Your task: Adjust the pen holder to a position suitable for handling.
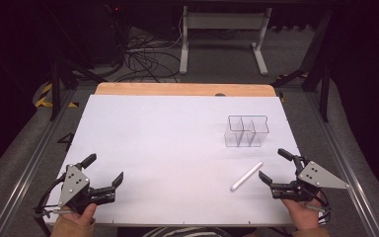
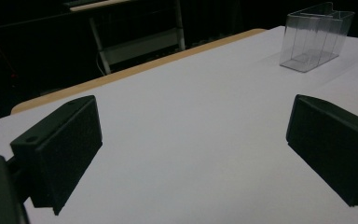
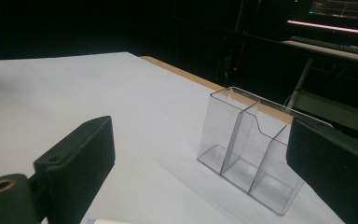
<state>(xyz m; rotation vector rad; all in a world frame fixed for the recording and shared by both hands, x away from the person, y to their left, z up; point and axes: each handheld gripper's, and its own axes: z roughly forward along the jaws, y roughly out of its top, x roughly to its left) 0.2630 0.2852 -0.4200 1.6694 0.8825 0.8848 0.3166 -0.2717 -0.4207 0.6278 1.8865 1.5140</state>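
A clear plastic organiser (image 1: 246,131) with several compartments stands upright on the white table sheet (image 1: 177,148), right of centre; the left gripper view has the organiser (image 2: 314,39) at its top right and the right gripper view has the organiser (image 3: 249,149) close ahead. A white stick (image 1: 246,176) lies flat in front of it, just left of my right gripper (image 1: 275,166). That right gripper (image 3: 200,172) is open with nothing between its jaws. My left gripper (image 1: 103,170) rests at the near left, and this left gripper (image 2: 193,149) is open over bare sheet.
The wooden table edge (image 1: 185,89) runs along the far side. Beyond it stand a white table frame (image 1: 224,34) and loose cables (image 1: 145,57) on the floor. Metal rails (image 1: 29,163) flank the table.
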